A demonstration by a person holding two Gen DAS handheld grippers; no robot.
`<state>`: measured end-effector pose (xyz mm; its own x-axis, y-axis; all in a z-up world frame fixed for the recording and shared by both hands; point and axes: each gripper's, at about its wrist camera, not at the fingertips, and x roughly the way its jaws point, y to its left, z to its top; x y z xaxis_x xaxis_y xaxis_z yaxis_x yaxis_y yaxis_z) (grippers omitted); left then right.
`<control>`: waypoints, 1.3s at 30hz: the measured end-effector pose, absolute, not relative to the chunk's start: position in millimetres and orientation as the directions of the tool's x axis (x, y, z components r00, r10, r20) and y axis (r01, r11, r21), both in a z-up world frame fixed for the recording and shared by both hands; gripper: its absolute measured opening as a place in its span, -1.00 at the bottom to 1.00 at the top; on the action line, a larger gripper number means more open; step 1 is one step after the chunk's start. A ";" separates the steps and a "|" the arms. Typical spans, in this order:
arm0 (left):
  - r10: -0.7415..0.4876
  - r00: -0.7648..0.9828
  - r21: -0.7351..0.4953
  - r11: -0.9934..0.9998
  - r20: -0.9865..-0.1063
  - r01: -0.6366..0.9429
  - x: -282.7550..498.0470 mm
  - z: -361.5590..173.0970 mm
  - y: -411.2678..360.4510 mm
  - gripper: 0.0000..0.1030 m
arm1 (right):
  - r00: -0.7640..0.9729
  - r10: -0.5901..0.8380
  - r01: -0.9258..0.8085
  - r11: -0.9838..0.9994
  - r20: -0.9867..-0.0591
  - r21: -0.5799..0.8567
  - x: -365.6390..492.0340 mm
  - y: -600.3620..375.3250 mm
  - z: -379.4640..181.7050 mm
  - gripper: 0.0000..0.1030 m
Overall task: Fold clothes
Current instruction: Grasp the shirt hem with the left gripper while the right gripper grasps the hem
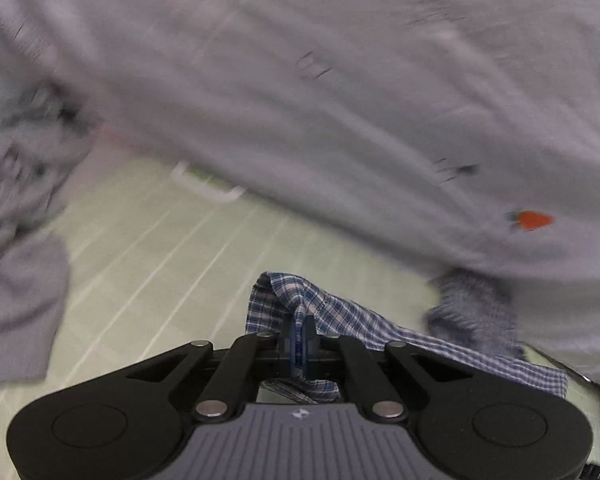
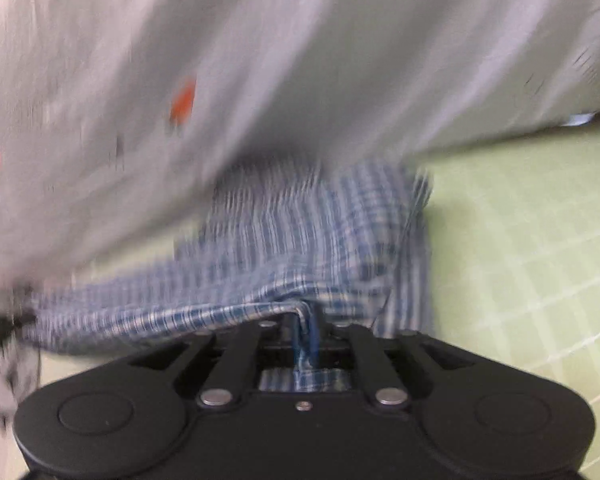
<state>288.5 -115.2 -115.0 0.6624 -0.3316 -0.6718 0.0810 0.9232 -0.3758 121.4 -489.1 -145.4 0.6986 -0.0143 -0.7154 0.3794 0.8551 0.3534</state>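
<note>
one grey cloth [image 1: 16,280] lies on the left of the green surface [image 1: 148,248]. the left gripper [image 1: 300,336] and right gripper [image 2: 306,332] each pinch one blue checked cloth [image 1: 340,316] under one big white cloth [image 1: 300,80].

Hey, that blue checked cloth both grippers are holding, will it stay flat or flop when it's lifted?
Likely floppy: the checked cloth bunches and creases where the right gripper pinches it. Probably light; the left gripper holds it by a thin fold. Expect sagging between them.

The checked garment [image 1: 340,312] lay on the gridded mat [image 1: 172,256], partly under the pale printed garment [image 1: 300,80] spread behind it.
</note>
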 end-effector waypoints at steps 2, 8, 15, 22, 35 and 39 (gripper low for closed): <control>-0.325 0.644 -0.390 0.920 -0.692 0.045 288.7 -127.7 -107.4 -0.96 | 0.728 0.004 0.389 0.821 -0.685 0.418 115.5 -495.5 -147.0 -0.42; -0.300 0.613 -0.370 0.929 -0.731 0.013 285.1 -148.3 -103.6 -0.96 | 0.817 -0.016 0.413 0.715 -0.577 0.564 100.7 -533.1 -147.9 0.31; -0.290 0.597 -0.352 0.936 -0.748 0.013 289.2 -158.6 -105.3 -0.96 | 0.739 -0.065 0.543 0.647 -0.670 0.536 130.3 -588.3 -178.6 0.22; -0.267 0.595 -0.329 0.944 -0.758 0.004 290.6 -161.6 -103.5 -0.95 | 0.686 -0.068 0.507 0.759 -0.725 0.408 159.5 -573.8 -189.6 -0.93; -0.270 0.582 -0.350 0.936 -0.767 -0.027 286.4 -170.9 -96.7 -0.93 | 0.641 -0.113 0.521 0.791 -0.760 0.322 178.2 -574.1 -192.4 -0.93; -0.273 0.595 -0.356 0.934 -0.756 -0.023 283.2 -162.4 -96.3 -0.93 | 0.603 -0.176 0.571 0.776 -0.778 0.267 173.4 -571.4 -183.6 -0.16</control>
